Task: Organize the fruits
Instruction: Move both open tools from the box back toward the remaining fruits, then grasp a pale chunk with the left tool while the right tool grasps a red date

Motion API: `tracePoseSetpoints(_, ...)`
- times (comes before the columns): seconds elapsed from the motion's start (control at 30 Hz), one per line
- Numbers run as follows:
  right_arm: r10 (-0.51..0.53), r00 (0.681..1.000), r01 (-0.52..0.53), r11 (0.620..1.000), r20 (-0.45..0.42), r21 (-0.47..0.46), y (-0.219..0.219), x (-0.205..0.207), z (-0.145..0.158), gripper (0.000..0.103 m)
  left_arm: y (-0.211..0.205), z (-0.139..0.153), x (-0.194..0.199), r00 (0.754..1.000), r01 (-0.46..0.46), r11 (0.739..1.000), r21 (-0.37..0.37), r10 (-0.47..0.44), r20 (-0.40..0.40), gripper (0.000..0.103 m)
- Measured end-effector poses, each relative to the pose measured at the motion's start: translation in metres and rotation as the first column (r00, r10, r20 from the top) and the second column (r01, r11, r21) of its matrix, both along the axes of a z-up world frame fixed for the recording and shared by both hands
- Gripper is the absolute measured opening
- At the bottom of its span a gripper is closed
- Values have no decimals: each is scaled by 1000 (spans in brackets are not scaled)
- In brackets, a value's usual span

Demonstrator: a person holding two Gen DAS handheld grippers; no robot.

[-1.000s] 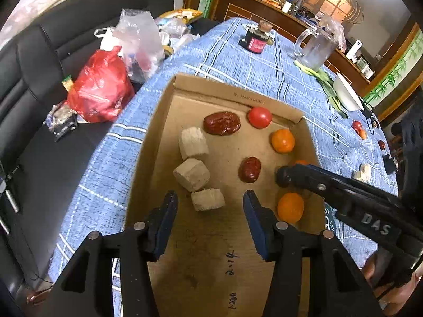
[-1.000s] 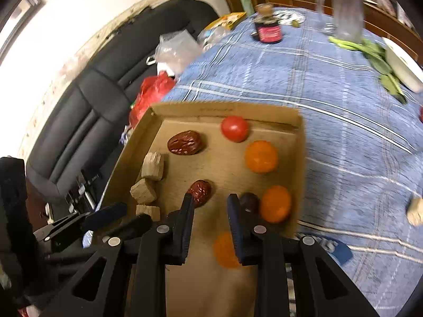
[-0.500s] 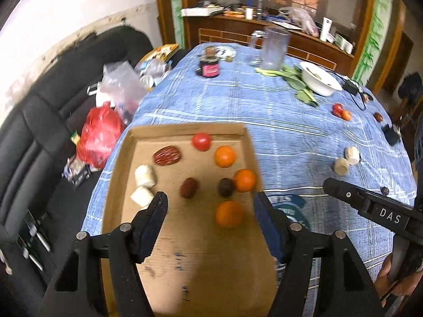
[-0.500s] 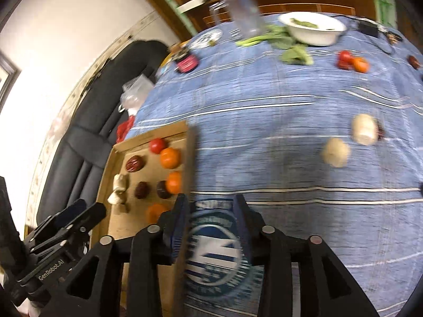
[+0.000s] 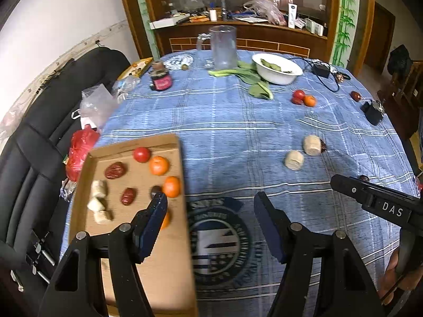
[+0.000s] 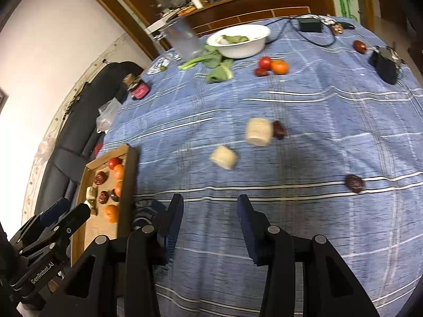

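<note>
A cardboard tray (image 5: 169, 264) at the table's left holds a tomato (image 5: 141, 154), oranges (image 5: 158, 165), red dates (image 5: 115, 170) and pale chunks (image 5: 98, 188); it also shows in the right wrist view (image 6: 101, 227). Loose on the blue cloth lie two pale chunks (image 6: 223, 157) (image 6: 259, 132), dark dates (image 6: 355, 183), and a tomato with an orange (image 6: 279, 66). My left gripper (image 5: 210, 212) is open and empty above the tray's right edge. My right gripper (image 6: 210, 212) is open and empty above the cloth, nearer than the chunks.
A white bowl (image 5: 276, 64) of greens, a clear jug (image 5: 222, 47), a small jar (image 5: 160, 78), a black adapter with cable (image 6: 384, 64) and leafy greens (image 5: 246, 75) sit farther back. A black sofa (image 5: 34, 142) with bags lies to the left.
Both grippers have pulled back from the tray and swung right over the cloth. Both have opened wider. The right gripper now faces the loose chunks and dates.
</note>
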State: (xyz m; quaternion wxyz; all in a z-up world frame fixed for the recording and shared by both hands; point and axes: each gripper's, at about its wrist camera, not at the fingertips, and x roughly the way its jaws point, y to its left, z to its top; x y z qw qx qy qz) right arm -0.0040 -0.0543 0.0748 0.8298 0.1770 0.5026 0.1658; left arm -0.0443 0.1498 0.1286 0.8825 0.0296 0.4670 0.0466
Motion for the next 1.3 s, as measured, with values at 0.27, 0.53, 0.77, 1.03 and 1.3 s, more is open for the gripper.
tracePoseSetpoints(0.27, -45, 998, 44, 999, -34, -27, -49, -3, -19, 46, -23, -29, 8, 996, -14, 995, -102, 5, -86, 68)
tracePoseSetpoints(0.53, -106, 992, 103, 993, -62, -54, -98, -2, -36, 46, -39, -59, 19, 986, -50, 978, -202, 16, -163, 68)
tracePoseSetpoints(0.77, -130, 990, 124, 986, -54, -108, -122, 5, -45, 45, -53, -76, 41, 984, -29, 976, -217, -10, -177, 68)
tracePoseSetpoints(1.03, -92, 994, 83, 986, -58, -145, -122, 19, -56, 45, -66, -88, 89, 985, -3, 974, -228, -37, -170, 68)
tracePoseSetpoints(1.3, -49, 998, 41, 980, -35, -193, -109, 29, -59, 45, -90, -105, 118, 977, 98, 978, -183, -129, -167, 68)
